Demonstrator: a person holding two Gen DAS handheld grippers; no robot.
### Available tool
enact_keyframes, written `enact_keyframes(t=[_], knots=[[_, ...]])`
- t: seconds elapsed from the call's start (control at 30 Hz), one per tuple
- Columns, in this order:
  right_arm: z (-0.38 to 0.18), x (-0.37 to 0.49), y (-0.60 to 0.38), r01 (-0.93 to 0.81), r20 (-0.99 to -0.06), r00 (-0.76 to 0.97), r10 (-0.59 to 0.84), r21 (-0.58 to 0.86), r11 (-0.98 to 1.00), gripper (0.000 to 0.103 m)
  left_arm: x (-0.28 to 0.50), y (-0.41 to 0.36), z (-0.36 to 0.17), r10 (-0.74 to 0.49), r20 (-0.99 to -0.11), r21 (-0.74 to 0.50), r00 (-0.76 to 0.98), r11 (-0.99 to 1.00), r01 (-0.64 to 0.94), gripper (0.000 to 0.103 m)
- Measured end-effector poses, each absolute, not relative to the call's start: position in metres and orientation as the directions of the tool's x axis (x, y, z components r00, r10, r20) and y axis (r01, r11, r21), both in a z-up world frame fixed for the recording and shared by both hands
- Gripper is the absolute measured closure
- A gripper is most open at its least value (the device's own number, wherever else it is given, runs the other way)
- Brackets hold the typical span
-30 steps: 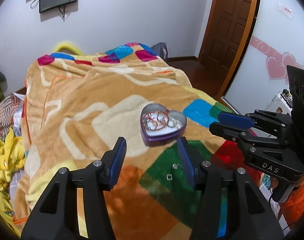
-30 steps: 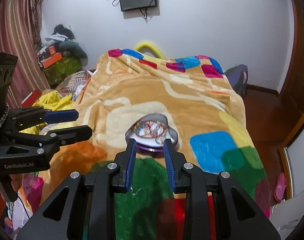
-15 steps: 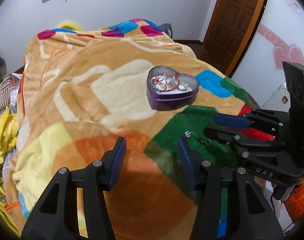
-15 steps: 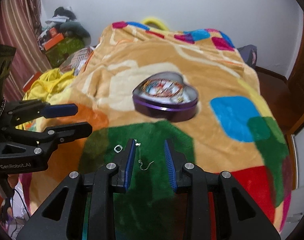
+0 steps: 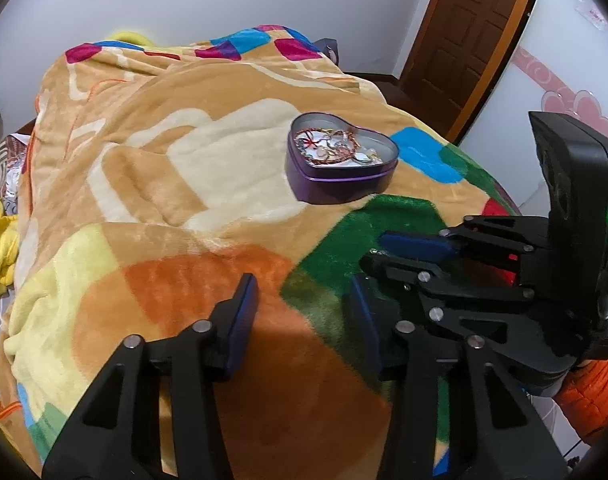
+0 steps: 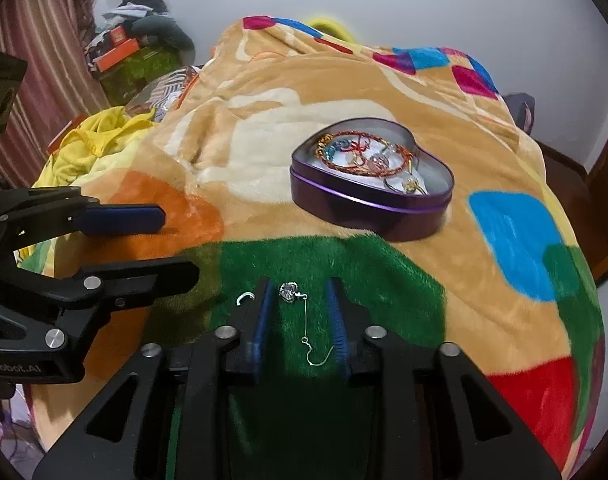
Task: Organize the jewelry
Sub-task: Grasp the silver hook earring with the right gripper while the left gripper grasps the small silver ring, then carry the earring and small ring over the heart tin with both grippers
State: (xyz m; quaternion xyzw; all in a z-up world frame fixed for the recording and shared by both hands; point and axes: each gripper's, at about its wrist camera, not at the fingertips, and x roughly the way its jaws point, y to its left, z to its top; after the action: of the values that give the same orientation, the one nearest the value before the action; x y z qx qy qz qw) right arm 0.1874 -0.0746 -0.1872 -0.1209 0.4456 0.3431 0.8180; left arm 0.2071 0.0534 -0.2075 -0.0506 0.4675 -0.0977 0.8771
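Jewelry [image 6: 360,156], bracelets and beads, is already in the purple heart-shaped tin [image 6: 368,204] on the bed's patchwork blanket [image 6: 264,140], so I judge the sorting partly done.

Two pieces are left on the green patch. In the right wrist view, from the left, they are a small silver piece [image 6: 244,298] just outside the right gripper [image 6: 299,280], then a drop earring [image 6: 289,292] lying between its fingers. The tin sits further back to the right.

The right gripper's jaws have just been closing, but a gap shows and the pads do not press the earring. It is not grasped.

The left gripper [image 5: 302,284] has also narrowed and is released, with nothing between its jaws.

The left wrist view shows neither loose piece, because the right gripper blocks that spot. Only this view shows an orange sleeve [image 5: 584,396].
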Motion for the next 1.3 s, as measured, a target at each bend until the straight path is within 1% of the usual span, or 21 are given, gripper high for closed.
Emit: enact_keyframes(t=[0.2, 0.37, 0.43, 0.57, 0.7, 0.8, 1.07, 1.3], knots=[[-0.181, 0.184, -0.078, -0.669, -0.789, 0.4, 0.467, 0.096, 0.737, 0.091, 0.209, 0.046, -0.211, -0.255, -0.813, -0.207, 0.524, 0.967, 0.149, 0.071], [-0.174, 0.184, -0.087, -0.647, -0.772, 0.428, 0.47, 0.101, 0.756, 0.091, 0.211, 0.034, -0.214, -0.266, -0.816, -0.205, 0.513, 0.963, 0.173, 0.073], [-0.171, 0.184, -0.092, -0.639, -0.767, 0.439, 0.469, 0.101, 0.763, 0.091, 0.212, 0.028, -0.216, -0.274, -0.82, -0.206, 0.503, 0.96, 0.187, 0.077], [-0.166, 0.186, -0.1, -0.626, -0.759, 0.451, 0.47, 0.107, 0.773, 0.09, 0.214, 0.018, -0.221, -0.268, -0.827, -0.192, 0.494, 0.961, 0.201, 0.08], [-0.164, 0.186, -0.106, -0.612, -0.754, 0.459, 0.47, 0.115, 0.782, 0.09, 0.217, 0.013, -0.226, -0.261, -0.835, -0.18, 0.485, 0.962, 0.207, 0.087], [-0.164, 0.186, -0.11, -0.602, -0.751, 0.465, 0.468, 0.119, 0.79, 0.09, 0.218, 0.012, -0.228, -0.248, -0.837, -0.167, 0.488, 0.965, 0.203, 0.095], [-0.156, 0.186, -0.115, -0.587, -0.736, 0.488, 0.469, 0.121, 0.801, 0.09, 0.215, 0.015, -0.222, -0.236, -0.828, -0.16, 0.508, 0.969, 0.189, 0.095], [-0.134, 0.187, -0.122, -0.573, -0.7, 0.534, 0.475, 0.114, 0.811, 0.09, 0.213, 0.022, -0.203, -0.234, -0.805, -0.163, 0.546, 0.971, 0.175, 0.095]])
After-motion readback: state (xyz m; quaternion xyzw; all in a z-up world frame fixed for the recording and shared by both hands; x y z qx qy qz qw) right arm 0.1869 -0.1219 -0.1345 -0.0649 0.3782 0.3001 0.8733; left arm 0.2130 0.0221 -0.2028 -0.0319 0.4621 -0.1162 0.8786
